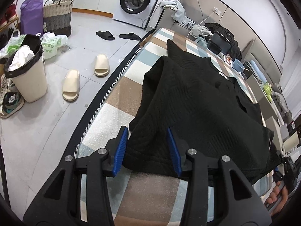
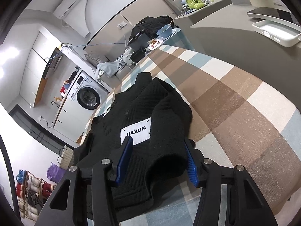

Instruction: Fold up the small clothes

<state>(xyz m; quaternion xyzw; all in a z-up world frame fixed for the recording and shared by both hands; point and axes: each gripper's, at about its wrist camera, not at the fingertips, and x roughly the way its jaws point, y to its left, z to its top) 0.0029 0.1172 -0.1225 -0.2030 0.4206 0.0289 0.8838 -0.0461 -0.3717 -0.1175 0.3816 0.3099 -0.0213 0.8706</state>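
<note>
A small black knit sweater (image 1: 197,101) lies spread on a checked cloth (image 1: 120,94) over the table. My left gripper (image 1: 147,135) is open, its blue pads straddling the sweater's near hem and folded sleeve. In the right wrist view the same sweater (image 2: 143,113) shows a white "JIAXUN" label (image 2: 136,130). My right gripper (image 2: 157,147) is open, its blue pads on either side of a raised fold of the hem. The right gripper also shows at the far right edge of the left wrist view (image 1: 282,167), by the sweater's other corner.
A blue bowl (image 1: 238,64), a black box (image 1: 219,42) and dark clothes sit at the table's far end. A white phone case (image 2: 276,32) lies on the grey surface at right. Slippers (image 1: 71,84), a bin (image 1: 28,75) and a washing machine (image 1: 139,0) are on the floor side.
</note>
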